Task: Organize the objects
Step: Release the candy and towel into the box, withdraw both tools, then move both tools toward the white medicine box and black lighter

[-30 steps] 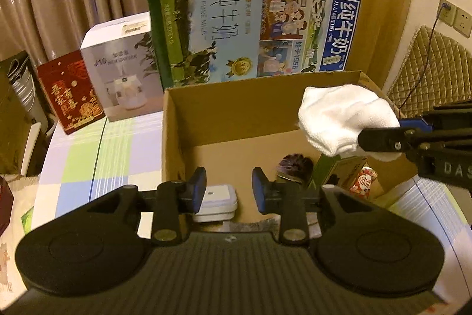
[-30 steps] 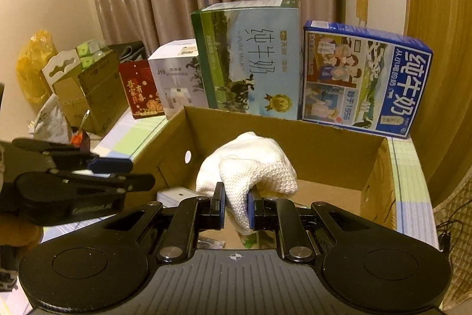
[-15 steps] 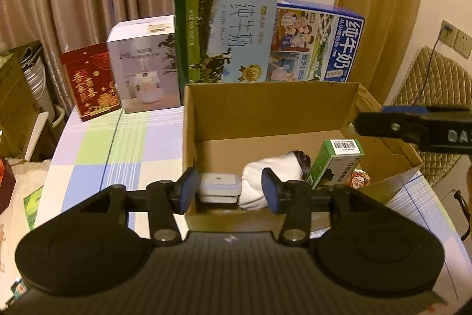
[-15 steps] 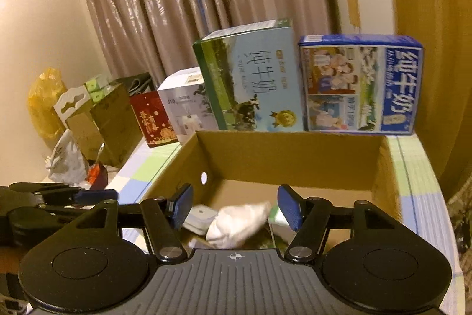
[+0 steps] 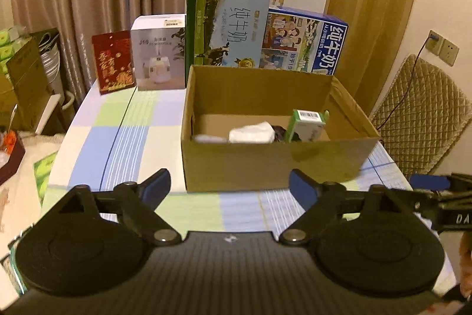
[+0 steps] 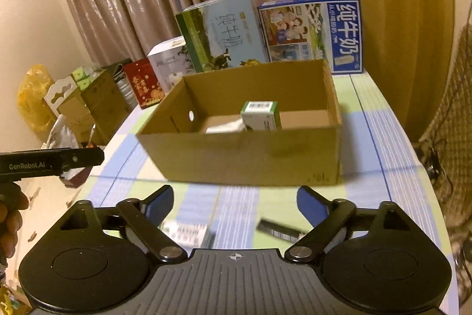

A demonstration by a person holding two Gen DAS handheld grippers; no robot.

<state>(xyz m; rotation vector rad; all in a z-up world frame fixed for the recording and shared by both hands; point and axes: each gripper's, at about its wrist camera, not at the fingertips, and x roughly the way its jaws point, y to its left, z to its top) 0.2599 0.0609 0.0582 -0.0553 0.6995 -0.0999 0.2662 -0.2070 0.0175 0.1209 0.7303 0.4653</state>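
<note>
The crumpled white cloth (image 5: 250, 132) lies inside the brown cardboard box (image 5: 265, 164) at 12 o'clock from both empty tools, left tool (image 5: 230, 186) and right tool (image 6: 235, 201), whose jaws are opening wide.

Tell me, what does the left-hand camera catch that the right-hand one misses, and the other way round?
Only the left wrist view shows the wall socket and a dark item beside the white cloth in the box.

Only the right wrist view shows two small items on the table before the box: a barcoded packet and a dark flat object, plus a yellow bag.

Both show the cardboard box, the green carton in it, and both grippers' jaws opening, nothing between them.
</note>
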